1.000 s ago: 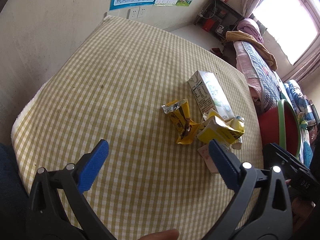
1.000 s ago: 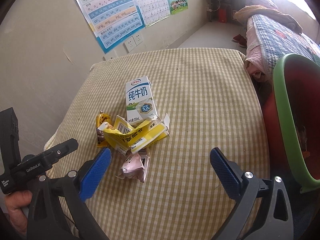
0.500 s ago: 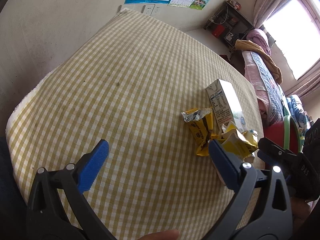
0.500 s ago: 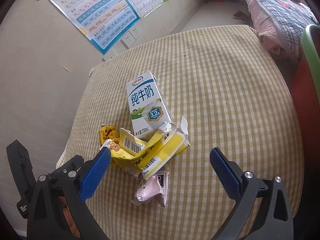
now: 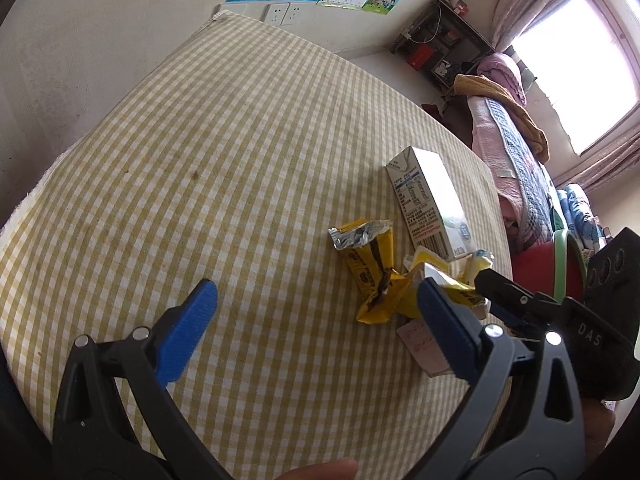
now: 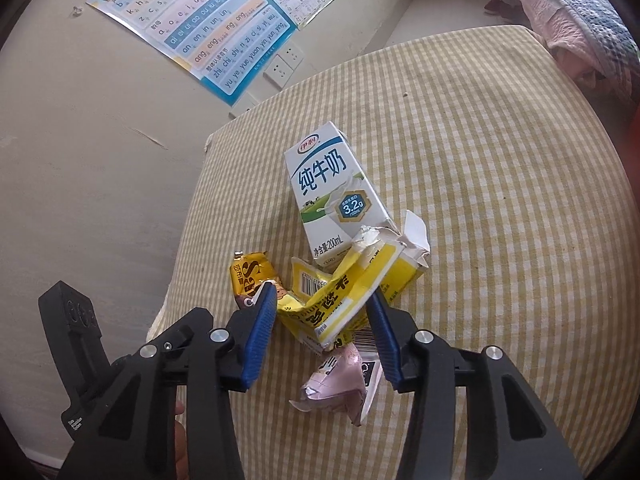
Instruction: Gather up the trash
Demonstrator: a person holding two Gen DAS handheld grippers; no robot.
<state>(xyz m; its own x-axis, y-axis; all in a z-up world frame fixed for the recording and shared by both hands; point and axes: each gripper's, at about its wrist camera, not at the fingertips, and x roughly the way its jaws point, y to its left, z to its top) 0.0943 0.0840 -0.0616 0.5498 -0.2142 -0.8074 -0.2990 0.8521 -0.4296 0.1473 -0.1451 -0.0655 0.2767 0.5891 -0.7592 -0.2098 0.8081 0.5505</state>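
Seemingly kept out of the way, the left hand-held gripper (image 5: 316, 320) in the left wrist view hangs spread wide and empty above the checked cloth of the bench (image 5: 200, 140). The trash lies ahead of it toward its right finger: a yellow snack wrapper (image 5: 370, 268) nearest, a white milk carton (image 5: 430, 208) lying on its side beyond. Further right, the right hand-held gripper (image 5: 486, 300) reaches into the pile, and a red bin with a green rim (image 5: 560, 268) waits past the bench edge, likely the drop point. A bed (image 5: 516, 152) and bright window (image 5: 576, 36) fill the far side.

Next, the right wrist view: its jaws are closing, with the torn yellow box (image 6: 344, 300) between the blue pads, which appear to meet its crumpled sides. A pink wrapper (image 6: 336, 384) lies beneath, nearer the handle. Alphabet posters (image 6: 208, 28) and wall sockets (image 6: 282, 64) hang beyond.
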